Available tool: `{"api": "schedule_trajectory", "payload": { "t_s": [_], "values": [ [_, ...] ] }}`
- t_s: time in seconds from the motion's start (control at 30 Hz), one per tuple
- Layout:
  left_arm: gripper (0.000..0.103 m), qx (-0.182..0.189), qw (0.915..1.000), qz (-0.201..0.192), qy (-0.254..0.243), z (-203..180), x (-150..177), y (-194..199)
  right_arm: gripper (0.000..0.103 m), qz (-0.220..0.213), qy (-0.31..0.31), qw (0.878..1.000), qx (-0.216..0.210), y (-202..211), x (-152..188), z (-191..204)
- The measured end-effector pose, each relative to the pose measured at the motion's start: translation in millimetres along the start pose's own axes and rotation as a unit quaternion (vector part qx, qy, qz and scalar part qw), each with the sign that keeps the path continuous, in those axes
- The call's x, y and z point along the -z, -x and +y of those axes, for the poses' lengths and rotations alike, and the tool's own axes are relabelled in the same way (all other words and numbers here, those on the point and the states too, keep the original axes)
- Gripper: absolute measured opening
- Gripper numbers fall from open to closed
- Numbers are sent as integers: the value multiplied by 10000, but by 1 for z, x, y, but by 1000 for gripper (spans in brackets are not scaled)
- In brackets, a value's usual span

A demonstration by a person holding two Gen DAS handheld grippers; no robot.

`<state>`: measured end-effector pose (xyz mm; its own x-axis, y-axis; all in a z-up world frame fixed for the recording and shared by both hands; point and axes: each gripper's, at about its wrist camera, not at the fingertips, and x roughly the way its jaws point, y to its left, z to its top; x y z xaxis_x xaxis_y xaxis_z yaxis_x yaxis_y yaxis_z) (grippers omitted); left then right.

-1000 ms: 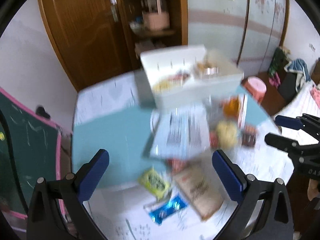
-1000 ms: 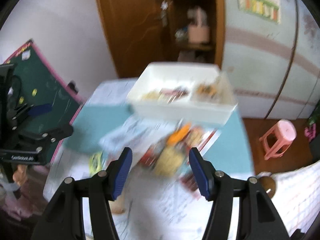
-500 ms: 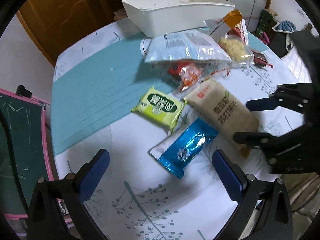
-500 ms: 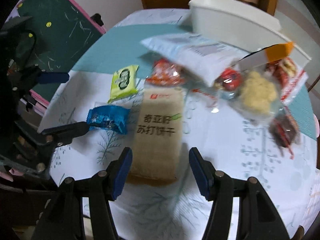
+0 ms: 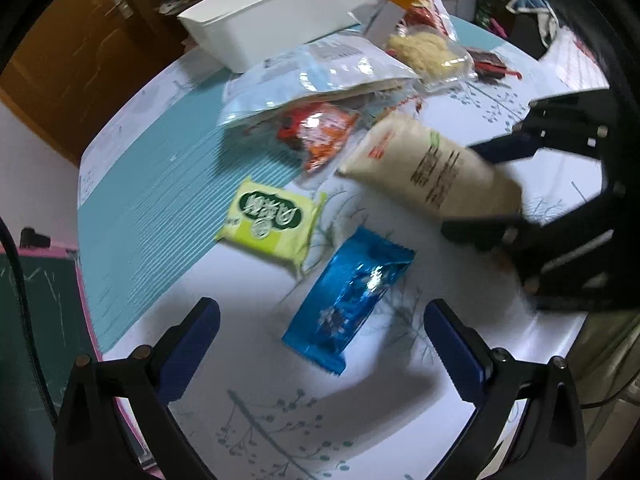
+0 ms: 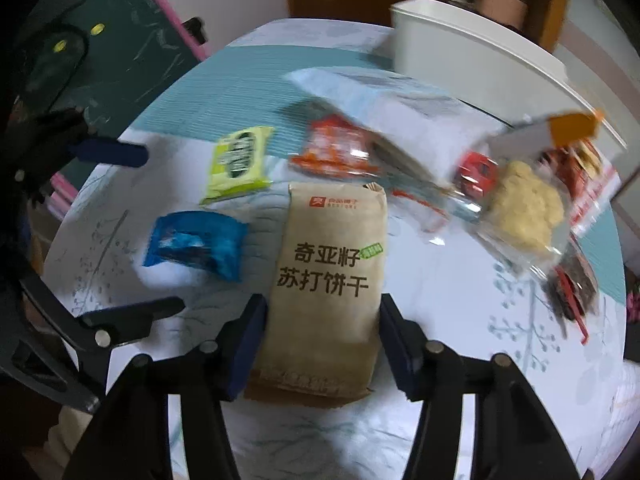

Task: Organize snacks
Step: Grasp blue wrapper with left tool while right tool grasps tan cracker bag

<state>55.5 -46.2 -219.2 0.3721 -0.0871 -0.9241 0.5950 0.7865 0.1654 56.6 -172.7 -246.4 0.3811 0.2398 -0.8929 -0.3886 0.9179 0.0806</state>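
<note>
Snack packs lie on a round table. A brown cracker bag point(image 6: 332, 280) point(image 5: 432, 172) lies between the fingers of my open right gripper point(image 6: 322, 328), which straddles its near end; whether the pads touch it I cannot tell. A blue foil pack point(image 5: 348, 296) point(image 6: 196, 244) lies just ahead of my open, empty left gripper point(image 5: 320, 344). A green pack point(image 5: 272, 220) point(image 6: 240, 164), an orange-red pack point(image 5: 320, 132) point(image 6: 336, 148), a large pale bag point(image 5: 316, 72) point(image 6: 400, 108) and a noodle bag point(image 5: 424, 48) point(image 6: 524, 208) lie beyond. A white bin point(image 5: 288, 4) point(image 6: 480, 60) stands at the far edge.
A teal runner point(image 5: 160, 184) crosses the table's left part. A dark red pack point(image 6: 572, 288) lies near the right edge. A green chalkboard point(image 6: 100, 48) stands left of the table, a wooden cabinet point(image 5: 80, 56) behind it.
Both grippers have come down and closer to the table. The right one has moved forward so that its fingers now flank the brown bag; the left one has closed in on the blue pack.
</note>
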Motion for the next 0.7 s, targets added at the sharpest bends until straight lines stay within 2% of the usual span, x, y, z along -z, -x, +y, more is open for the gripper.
{"api": "schedule_trajectory", "payload": {
  "t_s": [0.17,0.33,0.4,0.47,0.53,0.63,0.7],
  "values": [
    [86,95,9997,175,-162,-4,-5,-13,55,-11,-278,9996,85,7,11,-26],
    [76,446,9988,212,70,6,-10,-18,55,-40,-324,9994,123,11,18,-34],
    [54,717,9969,248,212,11,-13,-20,55,-44,-290,9995,131,11,19,-35],
    [41,808,9959,270,307,13,-15,-20,55,-58,-263,9995,140,13,21,-37],
    [32,773,9961,272,317,10,-16,-20,55,-65,-225,9996,128,12,21,-35],
    [29,584,9974,239,338,2,-15,-17,55,-76,-200,9997,95,12,21,-32],
    [28,583,9971,226,441,0,-14,-16,54,-95,-214,9997,76,15,25,-33]
  ]
}}
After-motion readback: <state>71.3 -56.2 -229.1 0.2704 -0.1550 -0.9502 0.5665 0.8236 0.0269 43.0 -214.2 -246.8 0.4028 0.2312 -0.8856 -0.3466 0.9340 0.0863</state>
